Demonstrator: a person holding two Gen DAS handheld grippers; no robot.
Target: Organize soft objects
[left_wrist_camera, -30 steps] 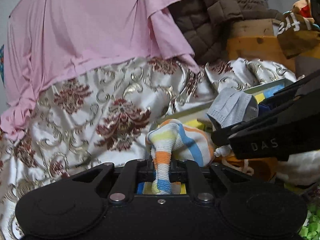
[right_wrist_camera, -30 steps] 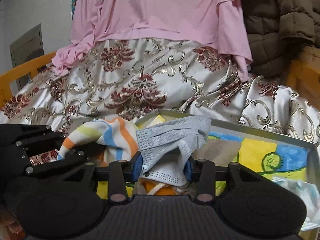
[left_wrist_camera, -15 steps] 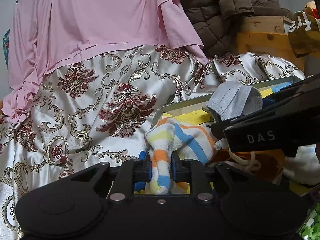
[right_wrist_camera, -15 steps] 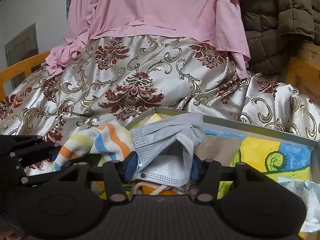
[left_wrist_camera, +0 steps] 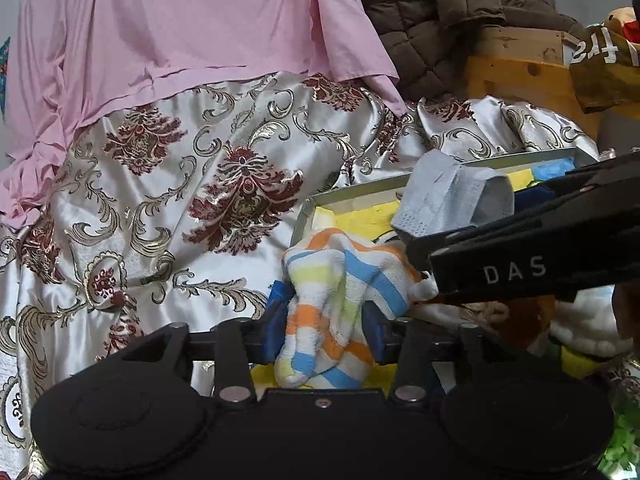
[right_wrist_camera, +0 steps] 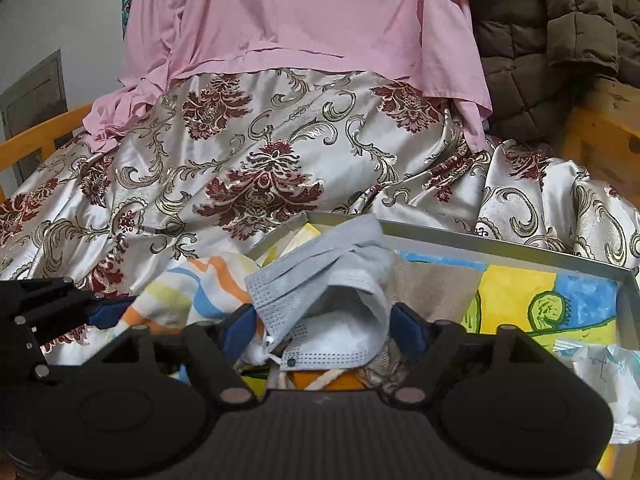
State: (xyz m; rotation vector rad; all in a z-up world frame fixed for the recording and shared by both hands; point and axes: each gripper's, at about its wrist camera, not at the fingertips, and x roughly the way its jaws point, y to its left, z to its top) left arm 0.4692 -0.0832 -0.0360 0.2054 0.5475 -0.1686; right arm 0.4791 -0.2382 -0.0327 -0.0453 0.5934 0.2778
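Left wrist view, tongs: the left tongs have just been spreading; the striped cloth is between the blue pads and touching them, but sagging loose rather than pinched.
Left wrist view, cloth's place: it droops over the near corner of the tray, half on the rim, its lower end hanging in front of the pads.
Left wrist view, other tongs: the right tongs reach in from the right, with the face mask in front of them.
Left wrist view, count: one striped cloth, one mask, one tray; to the right some white fluffy stuff I cannot identify.

Right wrist view, tongs: the right tongs have also just been opening and now stand wide; the face mask slumps between the pads with no squeeze on it.
Right wrist view, mask's place: inside the tray, at its near left corner, beside the striped cloth.
Right wrist view, count: one mask, one cloth, one crumpled white wrapper at the right edge; the tray floor is a painted picture.

Progress, as I judge it: both pieces are delivered to the tray and being let go.
Left to do: draw both tongs clear; the cloth may need nudging fully inside. The patterned bedspread carries no other small loose piece I can see.
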